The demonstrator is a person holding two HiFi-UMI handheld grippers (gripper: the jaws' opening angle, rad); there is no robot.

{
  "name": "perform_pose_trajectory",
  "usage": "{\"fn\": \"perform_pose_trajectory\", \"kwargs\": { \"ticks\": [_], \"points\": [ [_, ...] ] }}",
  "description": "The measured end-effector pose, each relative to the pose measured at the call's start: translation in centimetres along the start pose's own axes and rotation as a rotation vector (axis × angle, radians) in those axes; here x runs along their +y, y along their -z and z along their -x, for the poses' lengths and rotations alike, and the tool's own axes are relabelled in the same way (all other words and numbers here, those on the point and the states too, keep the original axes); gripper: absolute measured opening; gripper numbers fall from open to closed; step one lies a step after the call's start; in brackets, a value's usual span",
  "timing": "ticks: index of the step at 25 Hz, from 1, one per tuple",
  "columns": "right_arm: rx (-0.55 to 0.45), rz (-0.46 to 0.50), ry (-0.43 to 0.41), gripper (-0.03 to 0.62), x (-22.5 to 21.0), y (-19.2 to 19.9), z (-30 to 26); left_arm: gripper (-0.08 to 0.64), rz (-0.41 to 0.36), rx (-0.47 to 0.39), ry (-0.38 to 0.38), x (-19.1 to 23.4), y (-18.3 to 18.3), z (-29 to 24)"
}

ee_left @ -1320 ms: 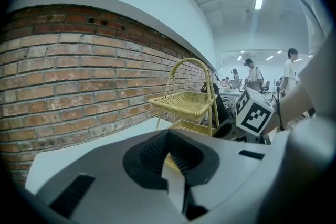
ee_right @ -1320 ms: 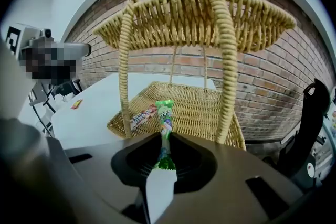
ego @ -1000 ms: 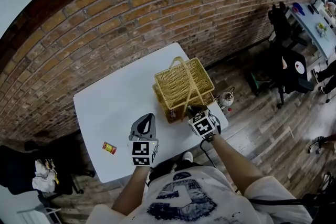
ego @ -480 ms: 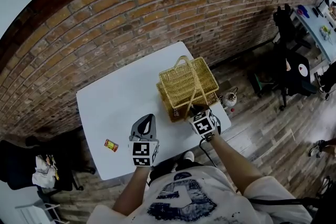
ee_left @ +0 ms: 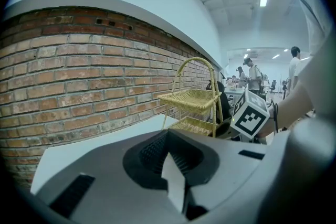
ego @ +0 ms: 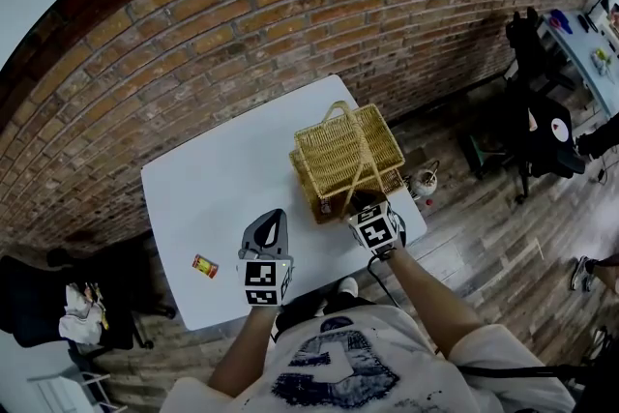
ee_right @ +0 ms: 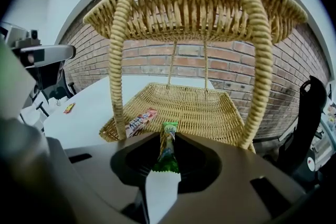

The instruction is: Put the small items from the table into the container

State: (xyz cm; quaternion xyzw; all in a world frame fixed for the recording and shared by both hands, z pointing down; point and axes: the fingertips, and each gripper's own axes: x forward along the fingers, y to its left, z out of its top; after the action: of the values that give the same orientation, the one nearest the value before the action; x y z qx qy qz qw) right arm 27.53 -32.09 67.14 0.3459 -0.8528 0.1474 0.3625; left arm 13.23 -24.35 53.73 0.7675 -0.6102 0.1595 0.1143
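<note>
On the bench's (ego: 193, 193) far left lies a small red-and-yellow packet (ego: 202, 266), likely light, flat and slick; pinch it across its narrow width. Your left claw (ego: 266, 235) hangs pressed together, empty. At the wicker basket (ego: 343, 150), your right claw (ego: 365, 205) pinches a green sachet (ee_right: 168, 149) by its tail at the lower tray's (ee_right: 205, 107) near edge, beside a pink packet (ee_right: 140, 119). That sachet looks like thin, floppy film, so let go low.

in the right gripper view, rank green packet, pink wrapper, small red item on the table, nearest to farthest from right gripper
1. green packet: clamped in the right gripper, centre.
2. pink wrapper: near-left edge of the lower tray of the basket.
3. small red item: on the table, far left.
</note>
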Motion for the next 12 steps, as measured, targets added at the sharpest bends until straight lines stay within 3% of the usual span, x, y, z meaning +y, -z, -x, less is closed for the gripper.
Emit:
{"fn": "perform_pose_trajectory", "kwargs": {
  "ticks": [12],
  "points": [
    [-0.071,-0.048,-0.010,0.107,0.19,-0.74,0.85,0.048,-0.005,0.002,-0.002,-0.50,0.27,0.69]
  ]
}}
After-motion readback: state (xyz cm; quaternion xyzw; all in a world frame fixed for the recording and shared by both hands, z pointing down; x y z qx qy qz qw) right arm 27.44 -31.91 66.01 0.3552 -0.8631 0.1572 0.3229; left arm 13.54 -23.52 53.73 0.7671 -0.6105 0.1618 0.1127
